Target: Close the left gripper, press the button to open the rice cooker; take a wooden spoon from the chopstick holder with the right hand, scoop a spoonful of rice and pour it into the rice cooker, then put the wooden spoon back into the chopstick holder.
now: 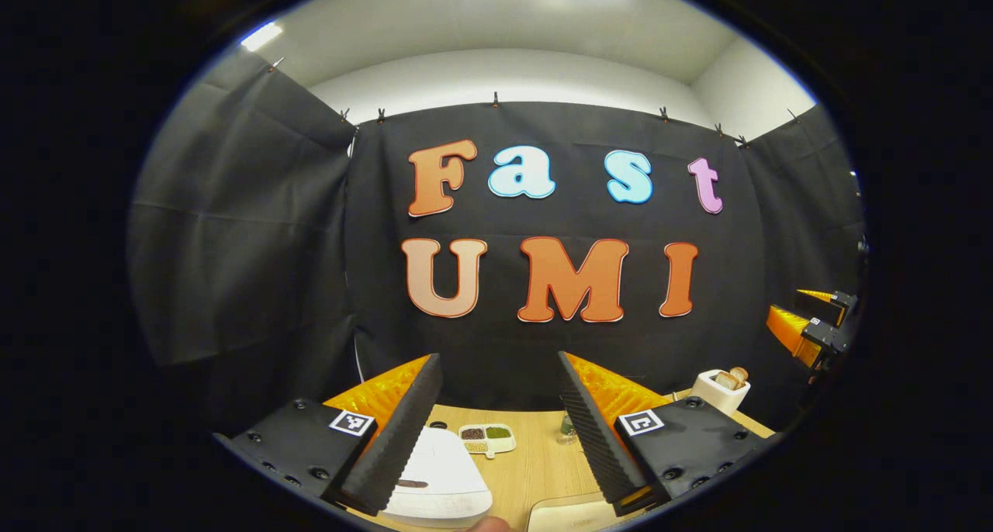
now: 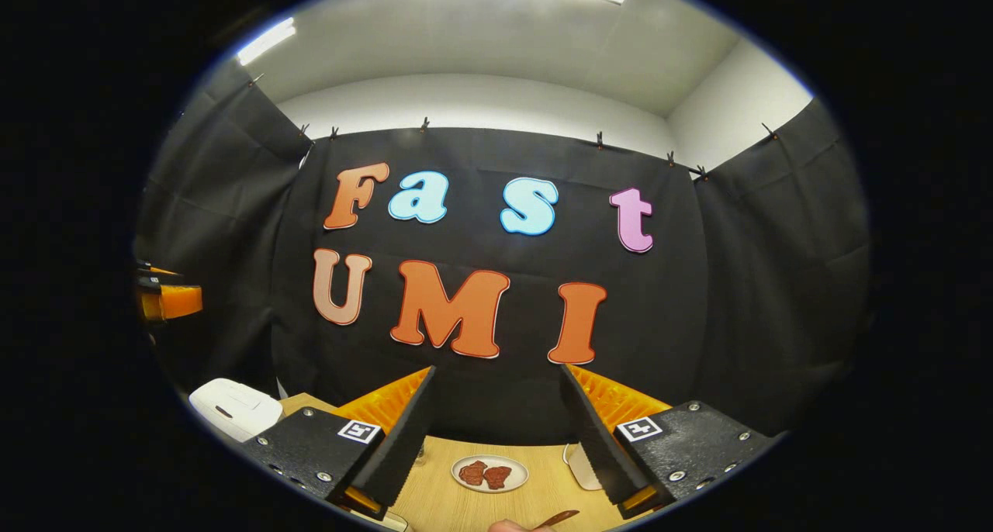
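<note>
The white rice cooker (image 1: 438, 478) sits on the wooden table (image 1: 535, 462) with its lid down, just below and ahead of my left gripper (image 1: 496, 359). That gripper is open with nothing between its fingers. A white chopstick holder (image 1: 721, 392) with wooden handles sticking out stands at the table's far right. A divided dish (image 1: 486, 437) holding grains and beans lies behind the cooker. My right gripper (image 2: 497, 371) is open and empty, raised above the table (image 2: 434, 501). From there the rice cooker (image 2: 233, 408) is at the lower left.
A small glass (image 1: 568, 431) stands near the divided dish. A white plate with red pieces (image 2: 489, 472) and a white object (image 2: 582, 466) lie under the right gripper. A brown wooden tip (image 2: 558, 518) shows at the bottom edge. Black cloth walls enclose the table.
</note>
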